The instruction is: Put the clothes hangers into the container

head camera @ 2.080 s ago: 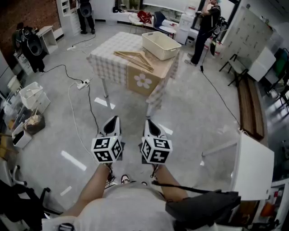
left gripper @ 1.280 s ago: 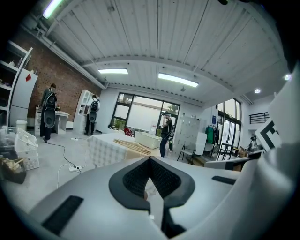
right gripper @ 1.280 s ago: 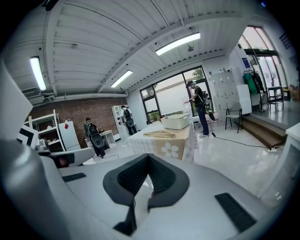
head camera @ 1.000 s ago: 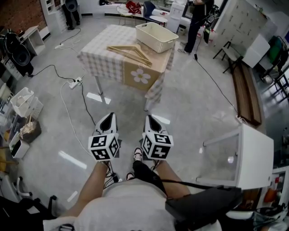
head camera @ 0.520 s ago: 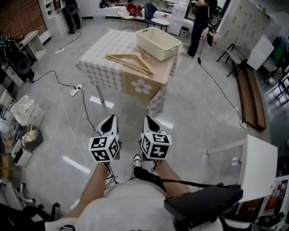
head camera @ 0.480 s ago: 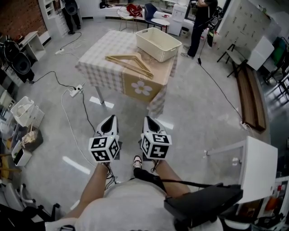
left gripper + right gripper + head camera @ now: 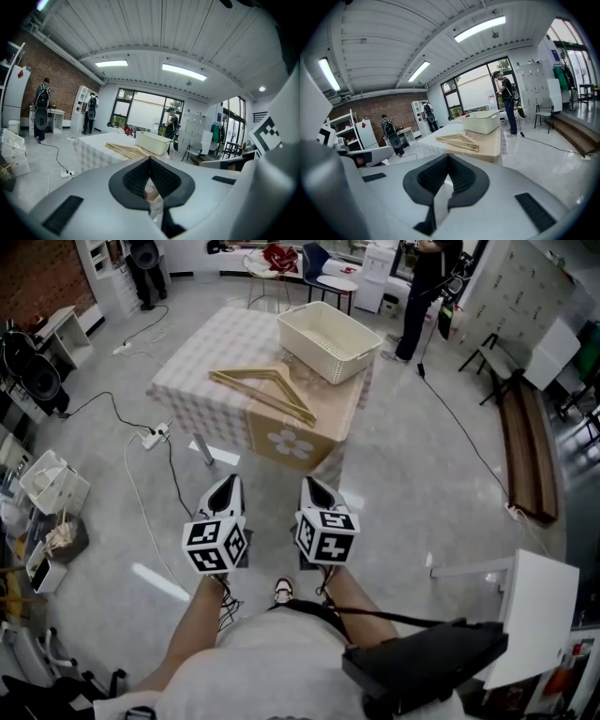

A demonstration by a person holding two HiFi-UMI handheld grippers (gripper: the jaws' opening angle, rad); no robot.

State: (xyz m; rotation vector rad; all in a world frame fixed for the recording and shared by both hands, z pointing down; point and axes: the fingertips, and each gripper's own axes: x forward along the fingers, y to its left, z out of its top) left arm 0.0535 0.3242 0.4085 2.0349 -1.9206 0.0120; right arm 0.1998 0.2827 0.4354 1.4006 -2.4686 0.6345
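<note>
The left gripper (image 7: pixel 228 486) and the right gripper (image 7: pixel 310 486) are held side by side above the floor, near the person, each pressed together with nothing pinched. The wooden clothes hangers (image 7: pixel 265 391) are stacked on the far checked table (image 7: pixel 187 379), just left of the cream container (image 7: pixel 328 338).

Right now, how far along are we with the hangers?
Nothing is done: the wooden hangers lie stacked on the table beside the container, which looks empty. Nothing is in hand: the left gripper and right gripper are shut and empty, short of the table. Left: reach the table, then move every hanger in.
</note>
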